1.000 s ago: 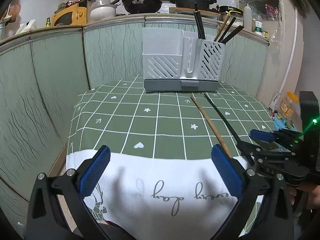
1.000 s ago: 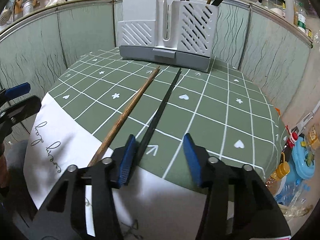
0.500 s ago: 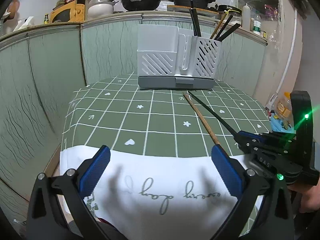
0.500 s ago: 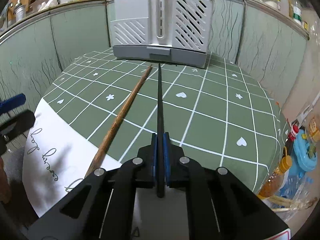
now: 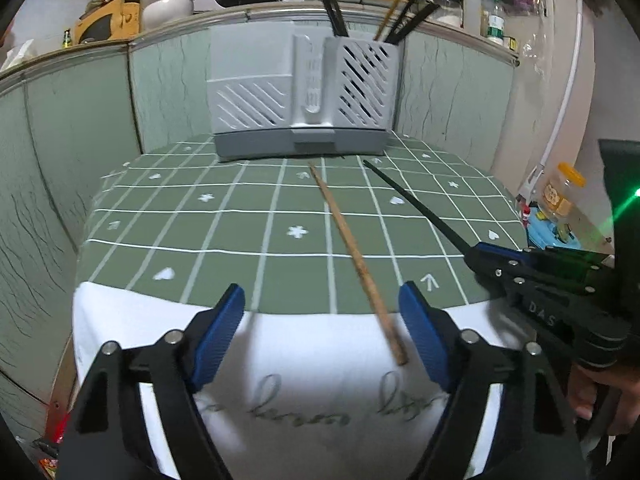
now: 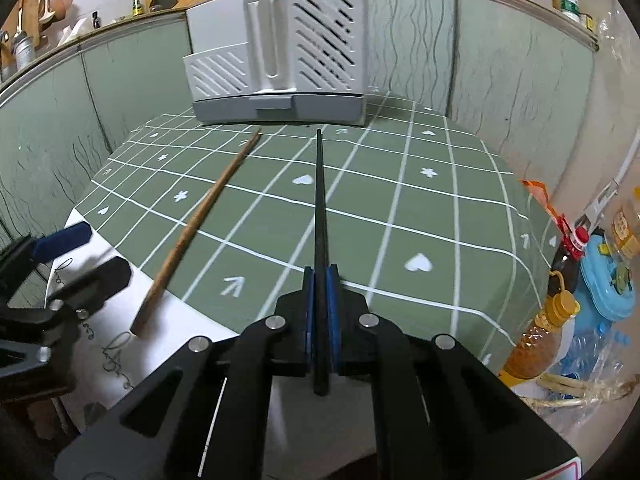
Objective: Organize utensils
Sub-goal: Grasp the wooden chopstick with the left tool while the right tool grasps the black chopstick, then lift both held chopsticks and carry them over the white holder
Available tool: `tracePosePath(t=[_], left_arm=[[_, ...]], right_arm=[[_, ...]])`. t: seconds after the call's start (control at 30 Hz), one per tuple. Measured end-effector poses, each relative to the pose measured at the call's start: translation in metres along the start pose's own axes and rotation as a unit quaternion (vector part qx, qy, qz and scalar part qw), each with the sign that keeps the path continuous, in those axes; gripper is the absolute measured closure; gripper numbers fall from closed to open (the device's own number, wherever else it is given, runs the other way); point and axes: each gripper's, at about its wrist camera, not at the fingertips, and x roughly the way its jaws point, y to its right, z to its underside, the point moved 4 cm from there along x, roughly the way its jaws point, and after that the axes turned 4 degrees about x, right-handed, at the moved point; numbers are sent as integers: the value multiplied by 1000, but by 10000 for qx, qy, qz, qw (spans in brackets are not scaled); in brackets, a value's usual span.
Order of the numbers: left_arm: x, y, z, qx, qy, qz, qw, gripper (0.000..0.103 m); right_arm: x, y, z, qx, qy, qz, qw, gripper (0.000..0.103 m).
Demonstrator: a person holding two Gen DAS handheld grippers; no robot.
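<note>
My right gripper (image 6: 320,276) is shut on a black chopstick (image 6: 320,200) and holds it above the green checked tablecloth, its tip toward the grey utensil holder (image 6: 276,60). The chopstick (image 5: 416,208) and right gripper (image 5: 480,250) also show in the left wrist view. A brown wooden chopstick (image 5: 352,248) lies on the cloth, its near end between my left gripper's open blue pads; it also shows in the right wrist view (image 6: 200,224). My left gripper (image 5: 320,328) is open and empty over the table's front edge. The holder (image 5: 304,92) has several chopsticks standing in its right slatted compartment.
The table (image 5: 200,240) is backed by green panelled walls. A shelf behind holds pots and jars. To the right of the table, below its edge, stand oil bottles (image 6: 536,336) and a blue container (image 6: 608,280). White cloth (image 5: 300,380) hangs over the front edge.
My right gripper closed on the black chopstick and lifted it off the cloth. My left gripper moved forward and right, so the wooden chopstick's near end now lies between its pads.
</note>
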Motion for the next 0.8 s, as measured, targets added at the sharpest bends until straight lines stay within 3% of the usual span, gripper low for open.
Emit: tracePosePath(t=[0.23, 0.33, 0.4, 0.8], left_arm=[[20, 16, 0, 151, -177, -12, 9997, 57], [21, 19, 0, 332, -132, -355, 9987, 73], [21, 15, 0, 352, -118, -674, 9970, 94], [10, -3, -7, 112, -152, -251, 9995, 95]], right_arm=[[-5, 13, 3, 34, 35, 60, 10000, 97], [-6, 15, 4, -25, 60, 104, 9999, 97], [-6, 14, 5, -59, 82, 126, 9999, 97], [-11, 11, 2, -67, 129, 39, 9999, 97]])
